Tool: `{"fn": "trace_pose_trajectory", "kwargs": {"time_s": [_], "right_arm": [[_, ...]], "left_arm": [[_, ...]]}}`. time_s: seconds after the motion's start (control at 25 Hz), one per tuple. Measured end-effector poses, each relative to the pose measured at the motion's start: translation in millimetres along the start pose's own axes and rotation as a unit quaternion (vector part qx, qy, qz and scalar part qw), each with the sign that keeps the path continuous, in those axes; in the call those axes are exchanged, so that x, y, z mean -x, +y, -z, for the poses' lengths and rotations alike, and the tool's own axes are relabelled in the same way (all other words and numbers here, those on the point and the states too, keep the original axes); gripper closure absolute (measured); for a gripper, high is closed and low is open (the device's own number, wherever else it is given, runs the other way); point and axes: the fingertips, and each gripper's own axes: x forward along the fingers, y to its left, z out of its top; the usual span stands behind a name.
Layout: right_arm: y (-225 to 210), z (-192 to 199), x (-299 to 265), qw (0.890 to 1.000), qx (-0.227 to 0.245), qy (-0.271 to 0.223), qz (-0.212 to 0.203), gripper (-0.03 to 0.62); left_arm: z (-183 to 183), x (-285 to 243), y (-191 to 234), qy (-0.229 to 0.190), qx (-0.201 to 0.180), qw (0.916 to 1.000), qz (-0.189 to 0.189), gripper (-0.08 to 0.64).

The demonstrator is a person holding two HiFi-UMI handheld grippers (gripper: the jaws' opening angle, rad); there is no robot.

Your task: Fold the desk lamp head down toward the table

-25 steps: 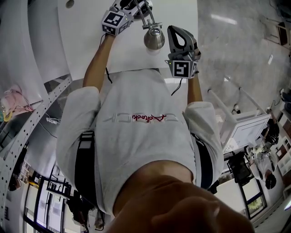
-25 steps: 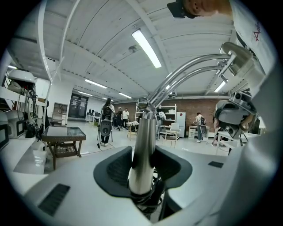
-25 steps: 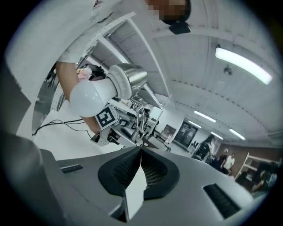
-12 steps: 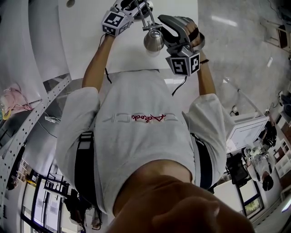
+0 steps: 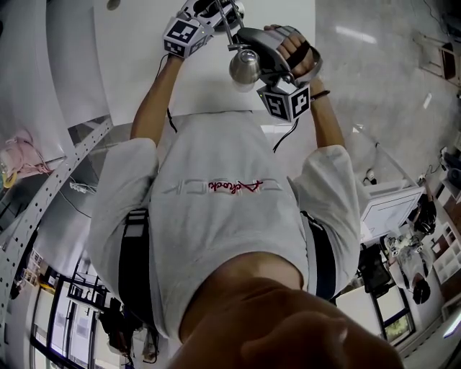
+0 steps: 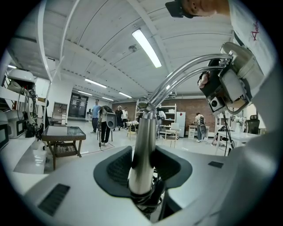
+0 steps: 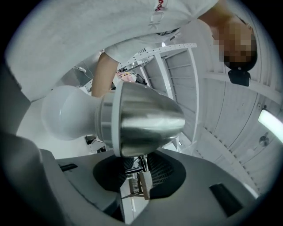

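Note:
The desk lamp's chrome post [image 6: 142,145] stands between the pads of my left gripper [image 6: 141,172], which is shut on it; in the head view this gripper [image 5: 218,10] is at the top. Two curved chrome arms [image 6: 185,73] run from the post up to the lamp head [image 5: 243,66]. The head is a steel shade [image 7: 146,119] with a white bulb [image 7: 66,112], lying sideways. My right gripper [image 5: 251,49] is up against it. Its jaws have just been closing, and the small hinge bracket [image 7: 135,185] under the shade sits between them with gaps to both pads.
The lamp stands on a white table [image 5: 144,65]. A perforated metal rack [image 5: 43,202] is at the left and a white cart [image 5: 389,209] at the right. Far off in the left gripper view are several people [image 6: 106,126] and a low table [image 6: 62,132].
My right gripper has moved up and left to the lamp head and rolled over, its marker cube now below the shade. The left gripper and the post have not moved.

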Motion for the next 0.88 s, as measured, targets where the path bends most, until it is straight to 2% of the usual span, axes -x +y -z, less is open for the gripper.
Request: {"fn": "trace_pose_trajectory", "kwargs": {"time_s": [0.36,0.56,0.88], "right_arm": [[0.0,1.2,1.0,0.998,0.045,0.011,0.045,0.499],[16.3,0.6,2.9,0.997,0.069,0.014,0.045,0.489],[37.5,-0.6,4.8,0.992,0.097,0.008,0.083,0.486]], "left_arm": [[1.3,-2.2,-1.1,0.004,0.002,1.0,0.006,0.387],[1.3,-0.2,-1.1,0.006,0.002,0.9999,0.011,0.387],[1.6,-4.6,-5.0,0.009,0.001,0.9997,0.023,0.387]]}}
